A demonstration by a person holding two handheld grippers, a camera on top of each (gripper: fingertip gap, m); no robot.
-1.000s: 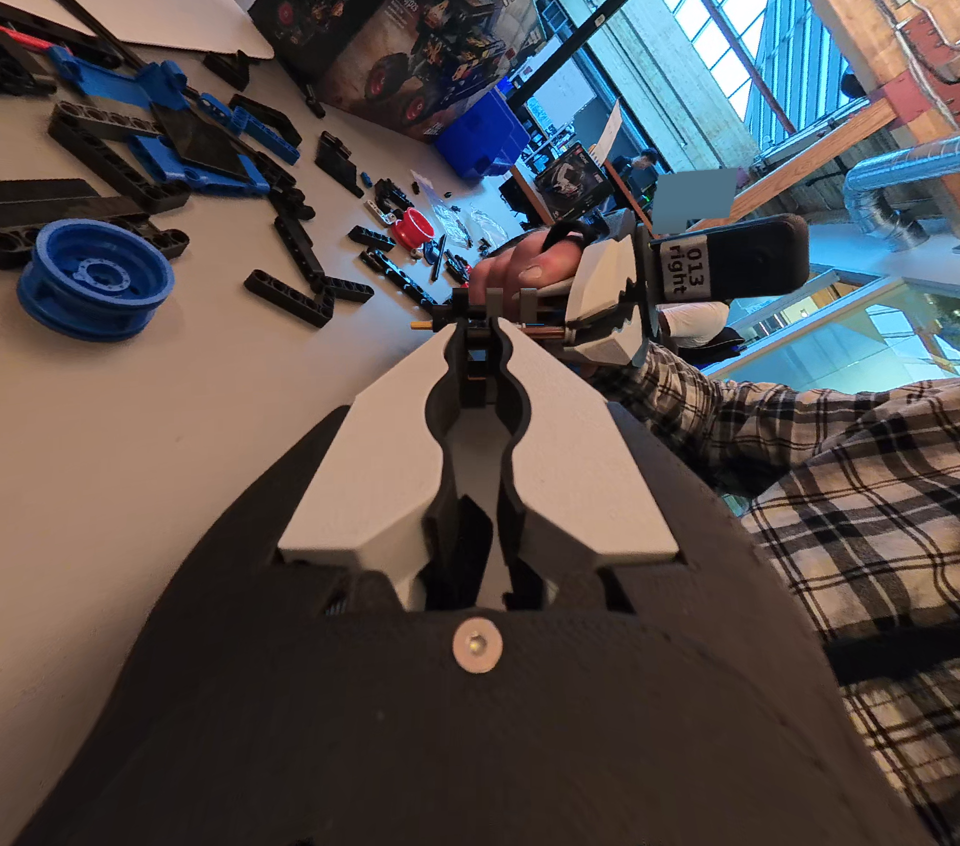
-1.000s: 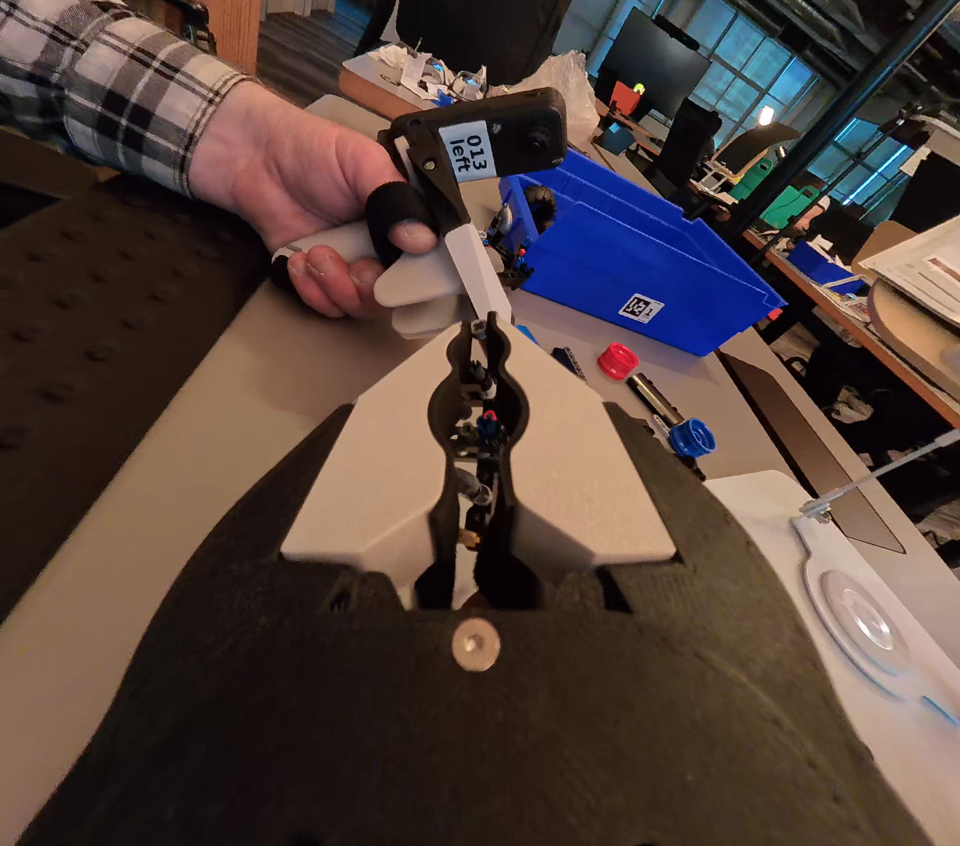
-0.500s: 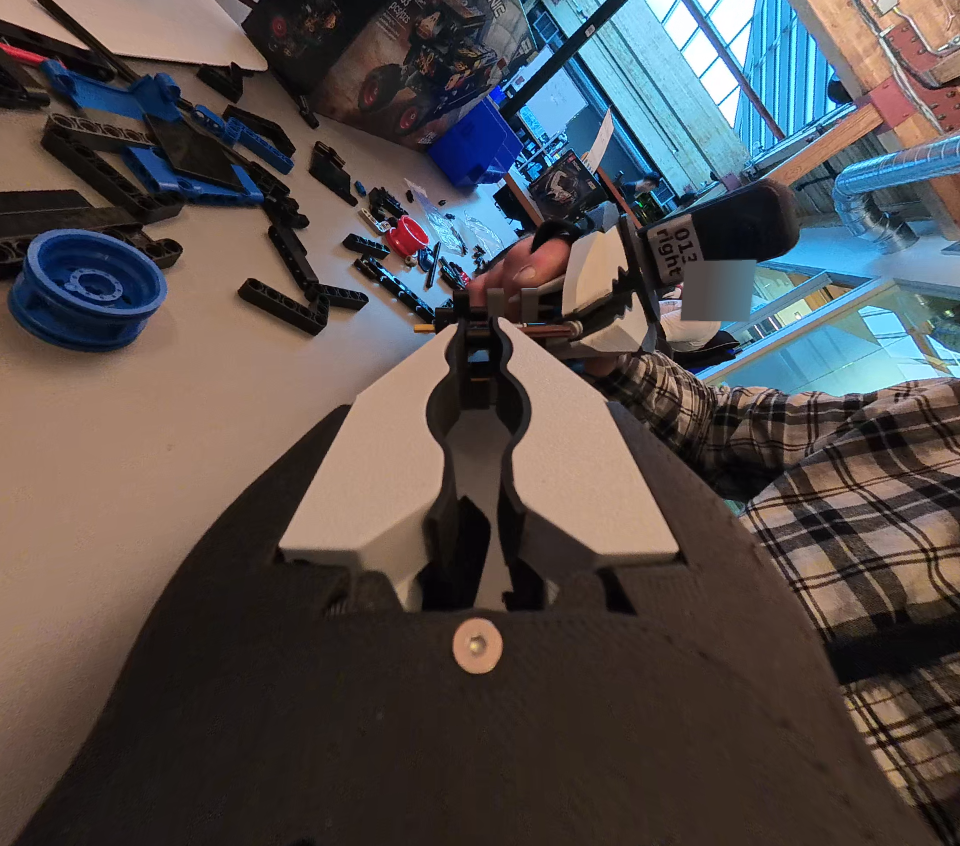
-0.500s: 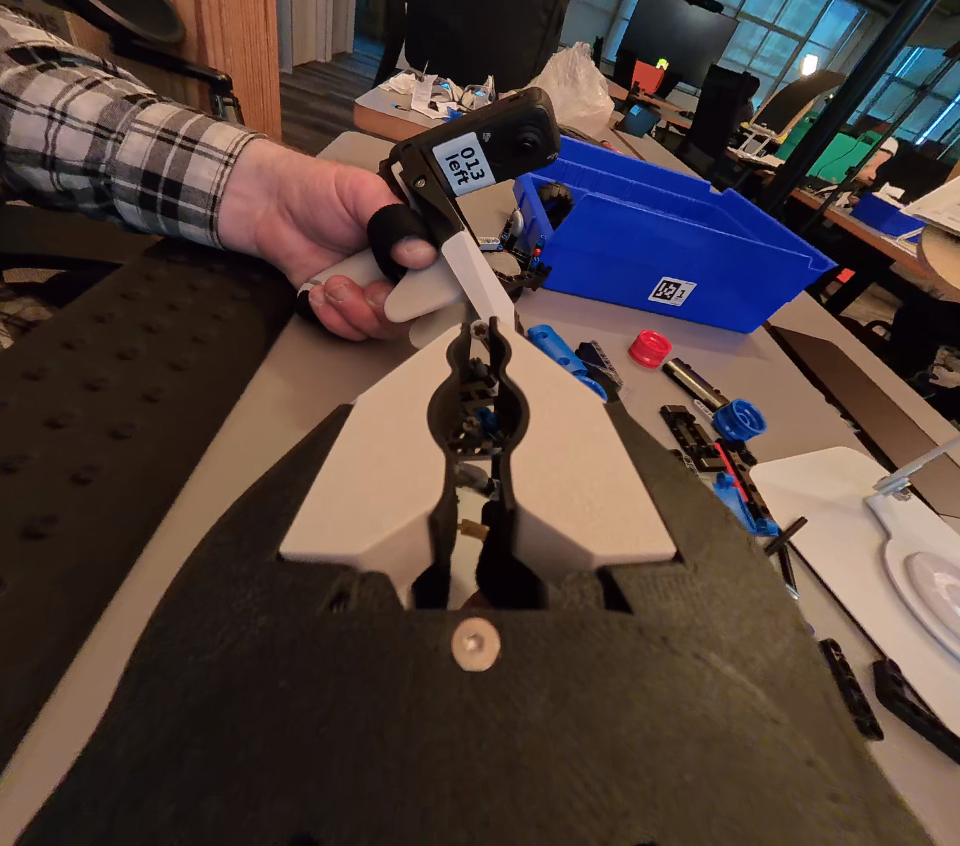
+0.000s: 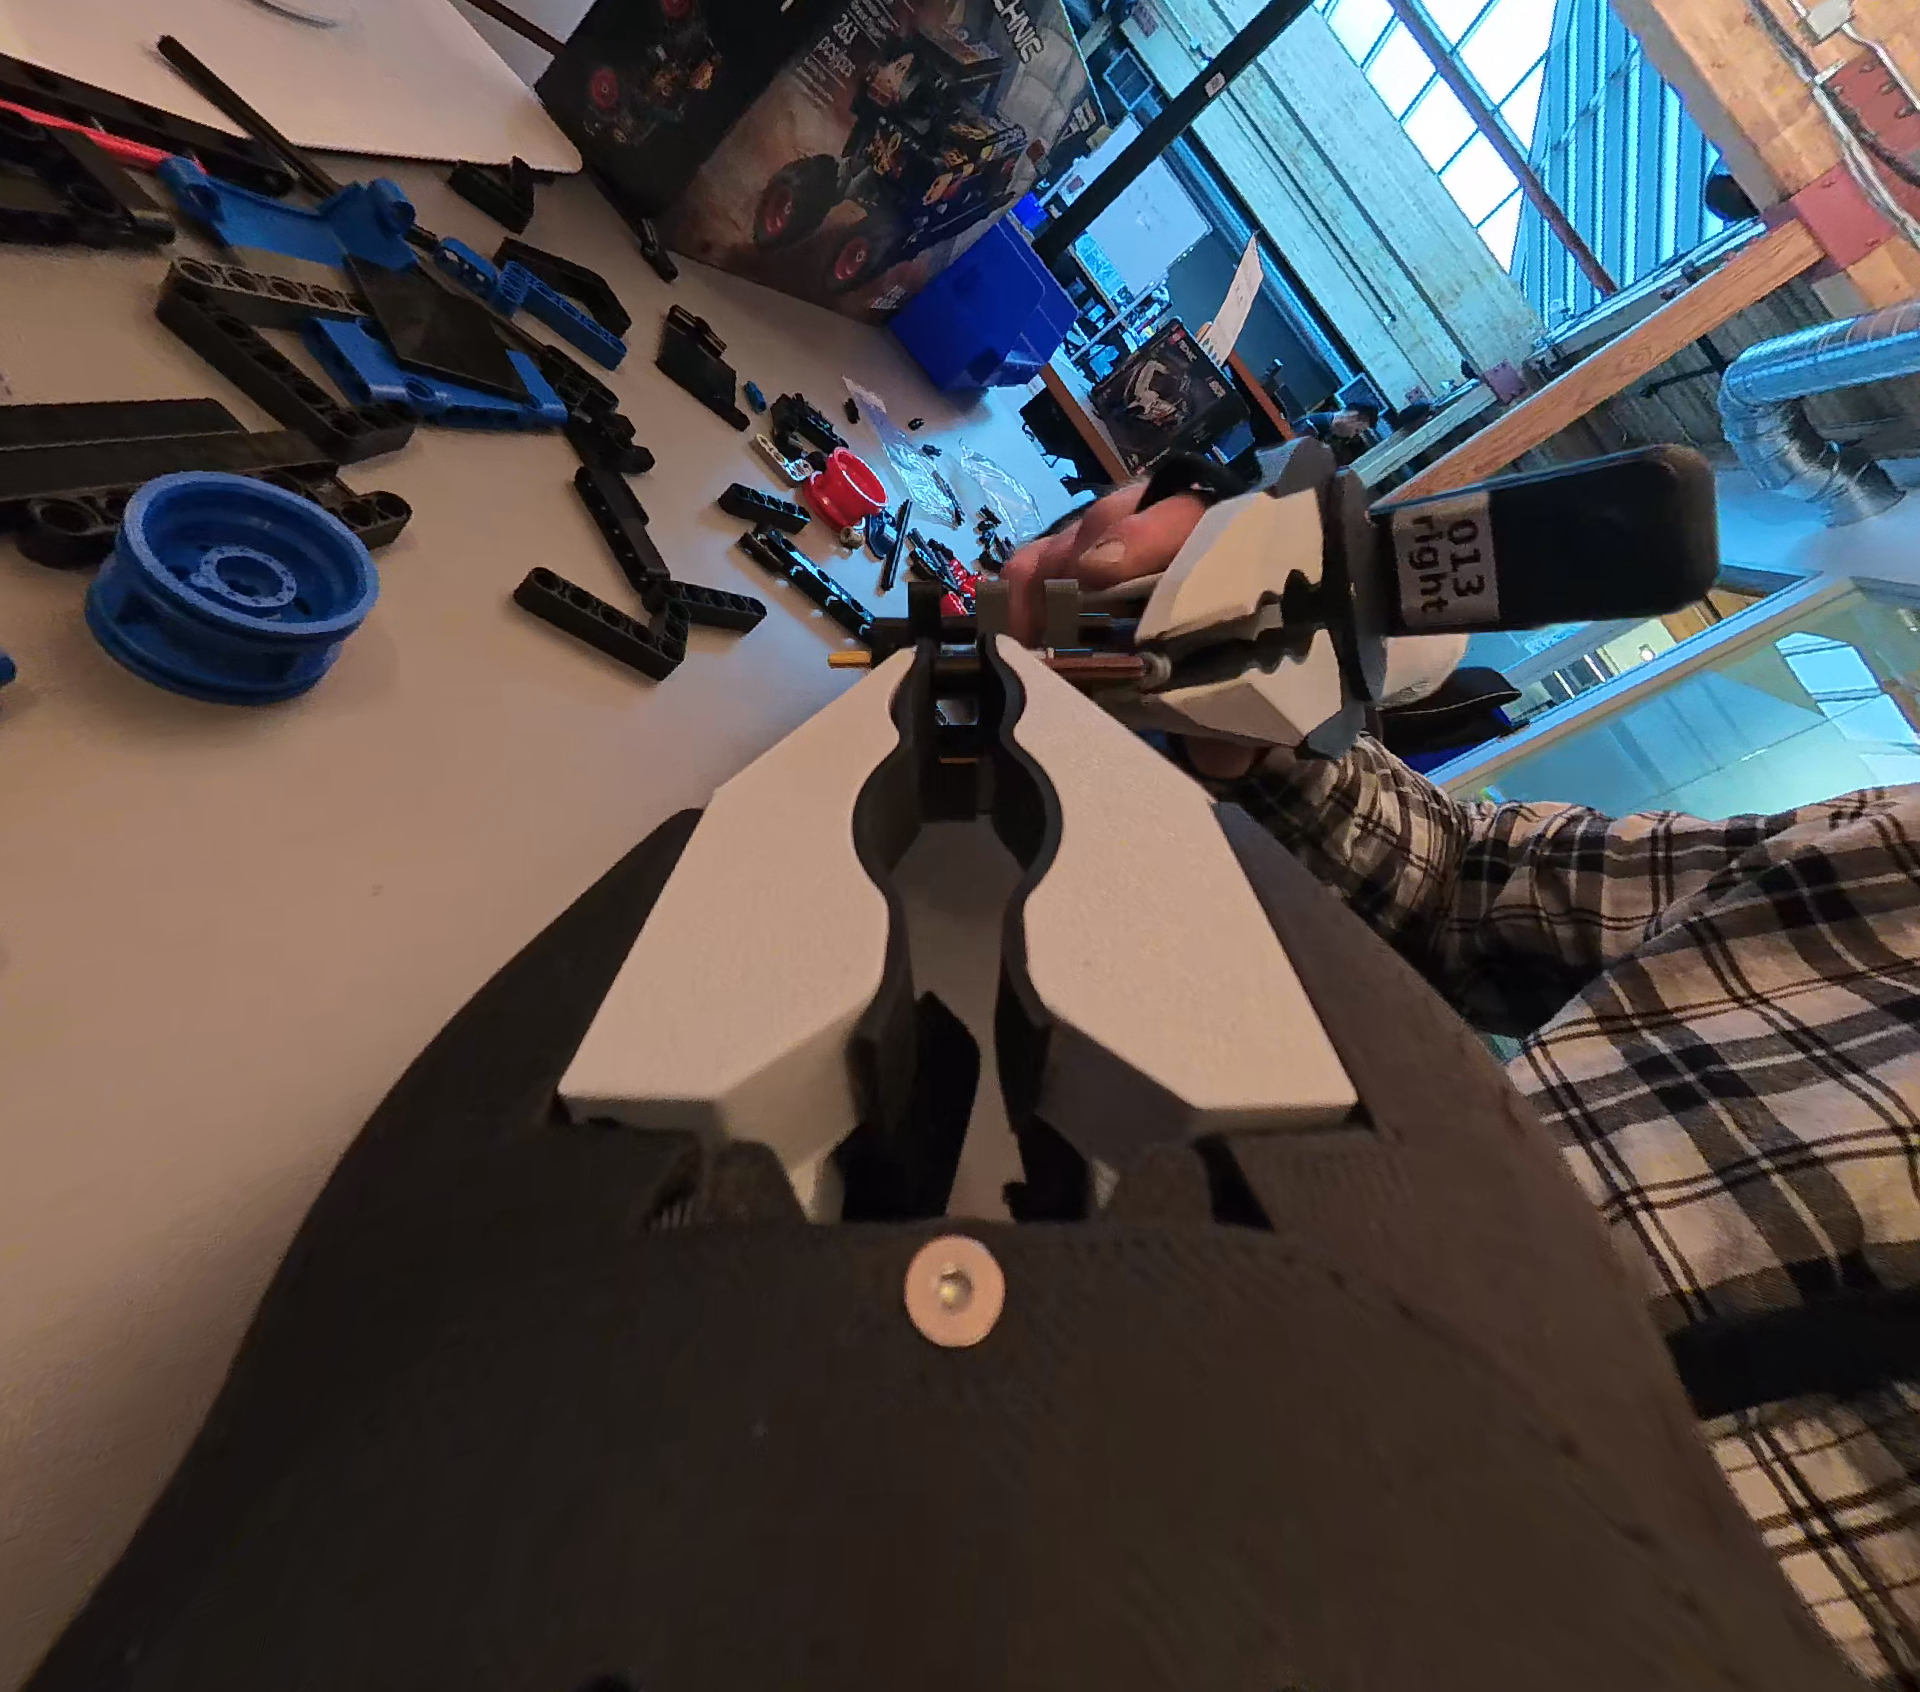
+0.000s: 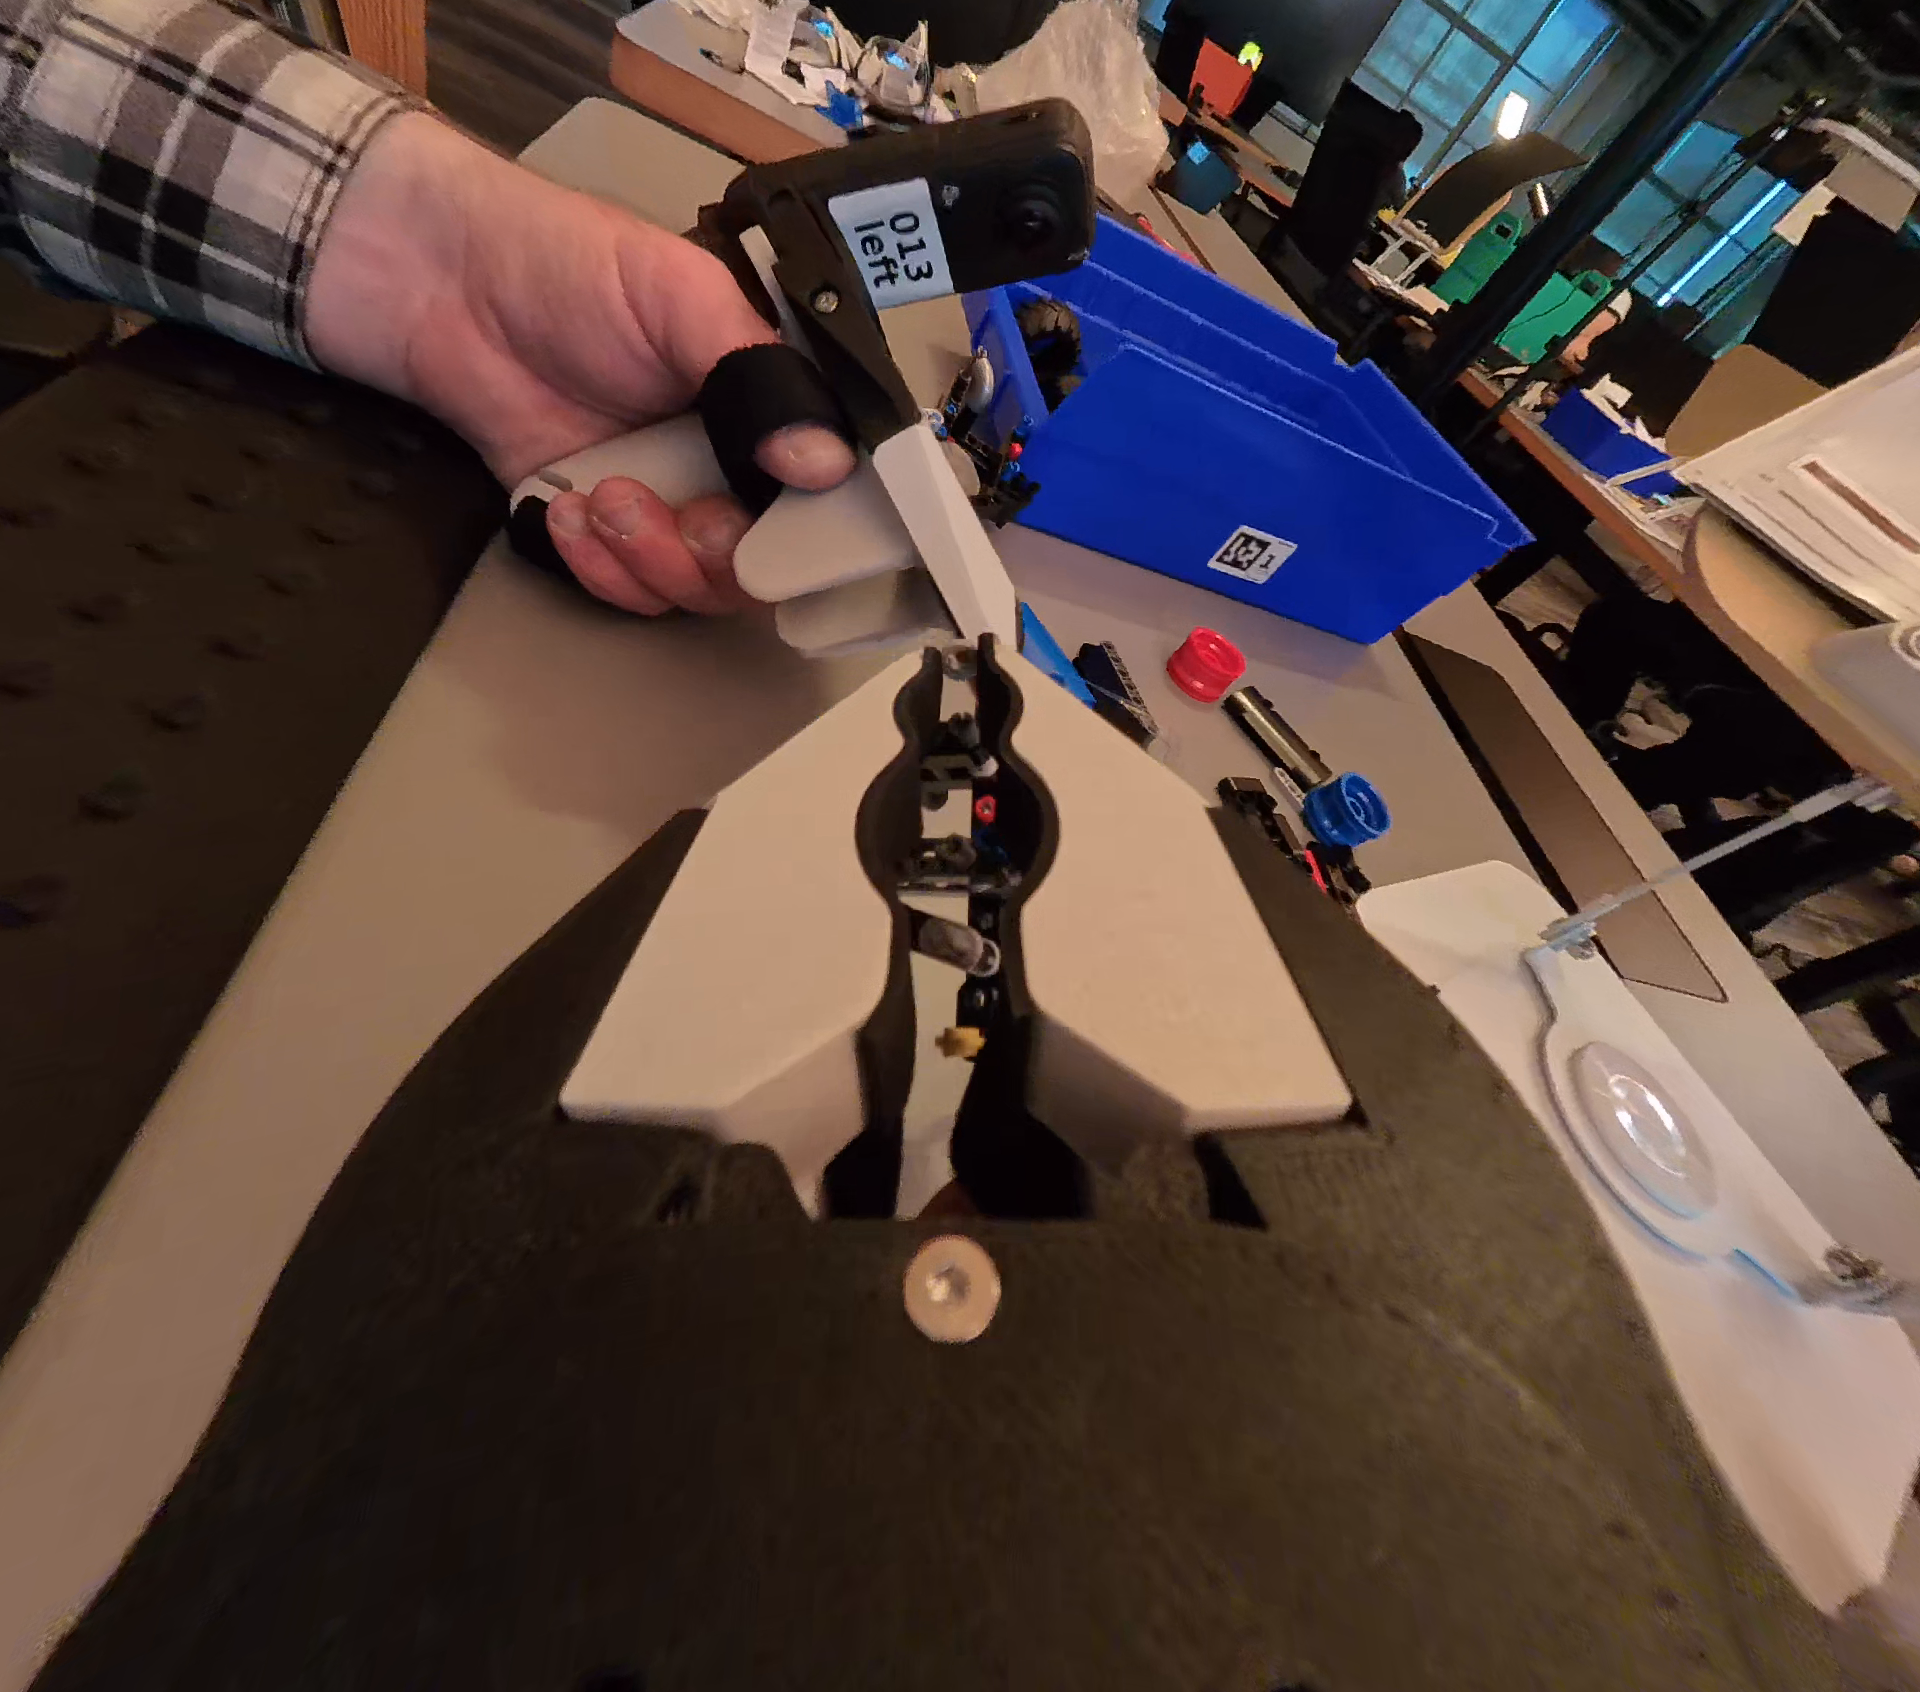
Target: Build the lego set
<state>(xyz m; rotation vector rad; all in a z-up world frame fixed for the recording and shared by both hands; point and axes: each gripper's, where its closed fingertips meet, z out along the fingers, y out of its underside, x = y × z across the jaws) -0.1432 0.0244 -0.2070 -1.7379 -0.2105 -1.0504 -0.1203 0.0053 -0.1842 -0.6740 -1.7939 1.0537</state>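
Two grippers meet over the table on one small lego assembly, a dark bar-like build with grey brackets and a tan pin end sticking out on its left. It hangs in the air between them, above the table. The left gripper has its jaws closed tight on one end of the assembly at the fingertips. The right gripper has the rest of the build running back down the slot between its jaws, which are clamped on it; black parts, a red dot, blue bits and a tan pin show in the gap. In the right wrist view the left gripper's pale finger comes down to touch the build just at the right gripper's tips, though the contact itself is partly hidden.

Each tool is held by a hand with a plaid sleeve. On the table to the left lie loose parts: a blue wheel rim, black beams, blue panels and a red rim. The set's box stands behind them. In the right wrist view a blue bin sits beyond the grippers, with a red cap and a blue hub near it, and a white board at right.
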